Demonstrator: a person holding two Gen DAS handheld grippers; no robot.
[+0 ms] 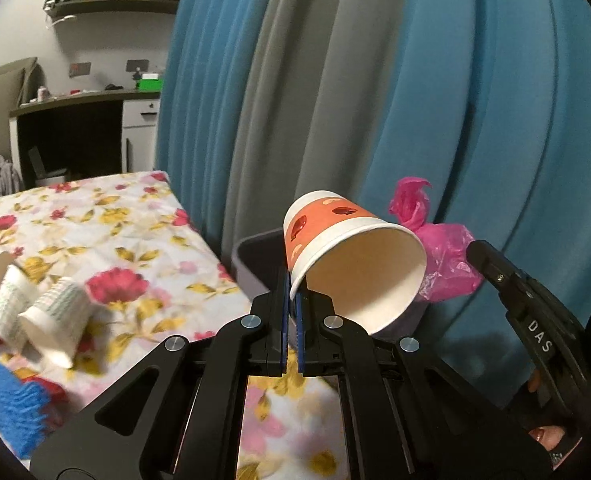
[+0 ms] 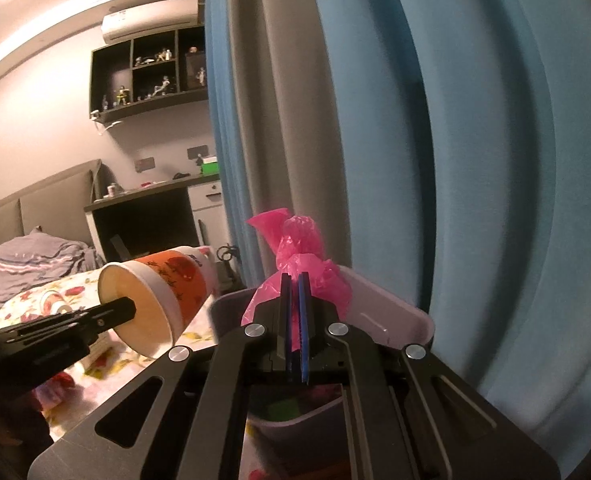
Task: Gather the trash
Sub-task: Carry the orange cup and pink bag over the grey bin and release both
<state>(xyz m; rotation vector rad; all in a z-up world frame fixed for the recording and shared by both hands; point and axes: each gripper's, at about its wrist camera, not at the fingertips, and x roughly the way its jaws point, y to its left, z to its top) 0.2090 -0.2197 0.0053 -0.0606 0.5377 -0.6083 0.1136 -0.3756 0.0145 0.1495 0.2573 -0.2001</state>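
Trash from a bedroom clear-up hangs in two claws before the tall blue and grey pleated curtain (image 1: 375, 100) that fills the right of both wrist views. Below and to the left spreads the bed's floral cotton sheet (image 1: 127, 248), white with red and yellow blooms, and against its far corner stands a grey plastic waste bin (image 2: 391, 300), its rim just in front of the curtain. Beyond the bed, a dark desk with a white drawer unit (image 1: 141, 114) sits under a dark wall shelf of small figurines (image 2: 151, 76). The left gripper (image 1: 294, 300), jaws pressed together, pinches the rim of an orange-banded white paper cup (image 1: 347, 256), tipped on its side with its open mouth toward the camera, held above the near edge of the bin. The right gripper (image 2: 294, 300), jaws likewise closed, clamps a crumpled pink plastic bag (image 2: 299, 248) over the bin's opening, the bag's knotted top standing up against the curtain. From the left wrist, the bag shows just behind the cup's mouth, next to the black tip of the right claw. On the sheet at far left lie two white printed paper cups (image 1: 39, 316), toppled and touching, blurred, beside a scrap of blue textured cloth (image 1: 11, 400).
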